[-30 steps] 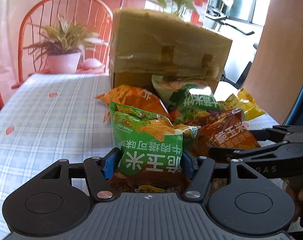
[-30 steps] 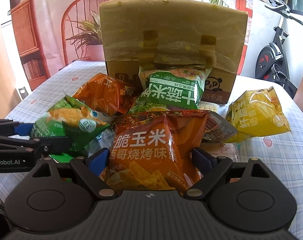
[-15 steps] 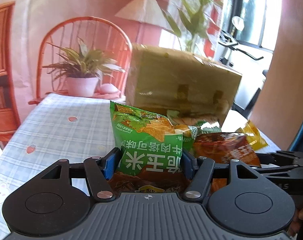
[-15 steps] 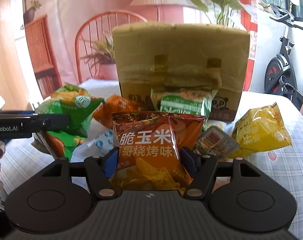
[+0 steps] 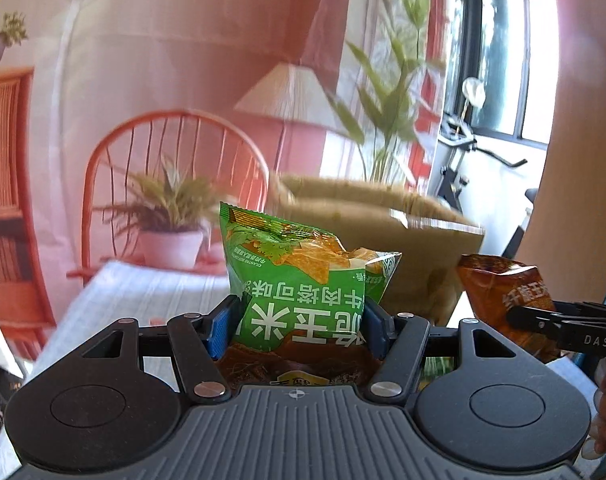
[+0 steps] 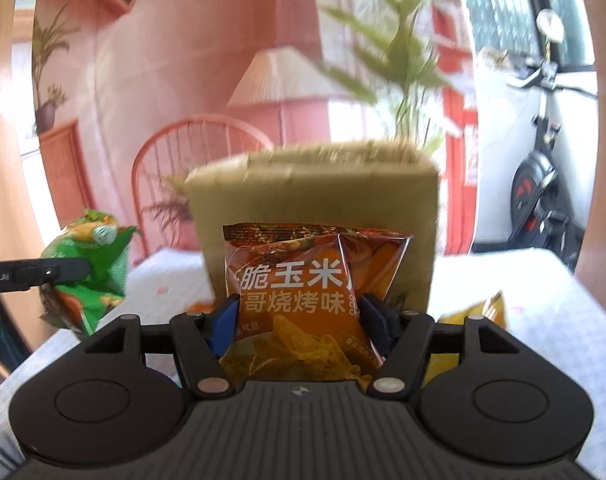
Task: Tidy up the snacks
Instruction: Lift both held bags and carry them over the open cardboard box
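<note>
Green snack bag (image 5: 303, 280) held upright, pinched between the left tongs (image 5: 299, 326), raised above the desk (image 5: 151, 292). Orange snack bag (image 6: 303, 284) likewise clamped upright in the right tongs (image 6: 299, 324), just right of the green one. Beyond both, cardboard box (image 6: 315, 196) on the desk; yellow packet (image 6: 479, 312) near right.

My left hand-held gripper (image 5: 297, 330) is matte black: a ribbed body, two round discs either side, angular linkage arms with silver screws, and blue pads (image 5: 218, 330) on the fingers. My right hand-held gripper (image 6: 299, 326) looks alike. White lettering marks each one's side. Bare skin (image 5: 605, 420) and a pale fingernail show at the edge.
</note>
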